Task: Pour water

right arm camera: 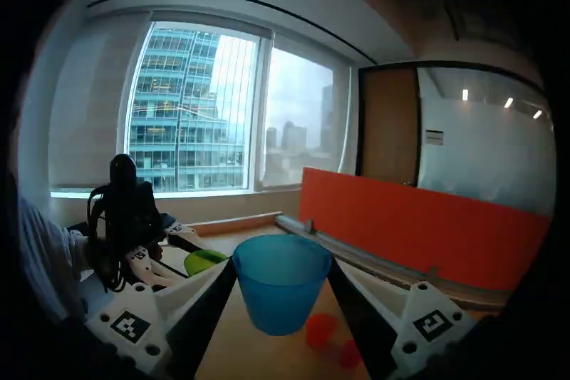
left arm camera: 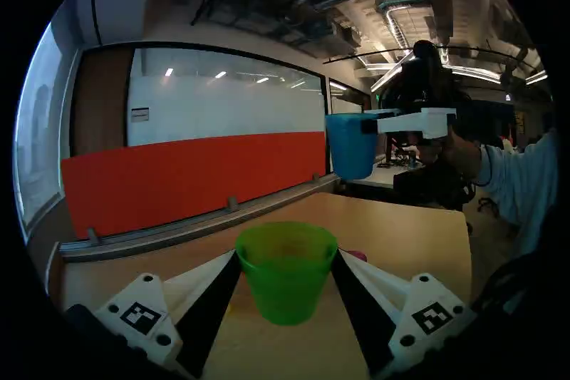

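A green cup (left arm camera: pixel 286 270) stands upright between the fingers of my left gripper (left arm camera: pixel 285 276), which is shut on it above the wooden table (left arm camera: pixel 399 227). My right gripper (right arm camera: pixel 282 287) is shut on a blue cup (right arm camera: pixel 281 291), also upright. In the left gripper view the blue cup (left arm camera: pixel 350 145) hangs higher up, to the right of the green one and apart from it, held by the right gripper (left arm camera: pixel 370 123) and a hand in a pale sleeve (left arm camera: pixel 520 180). The right gripper view shows the green cup (right arm camera: pixel 202 261) at the left, in the left gripper (right arm camera: pixel 182 244).
An orange partition (left arm camera: pixel 192 177) with a metal rail runs along the table's far edge, under a glass wall. Two small red pieces (right arm camera: pixel 322 329) lie on the table below the blue cup. A large window (right arm camera: pixel 192 109) faces tall buildings.
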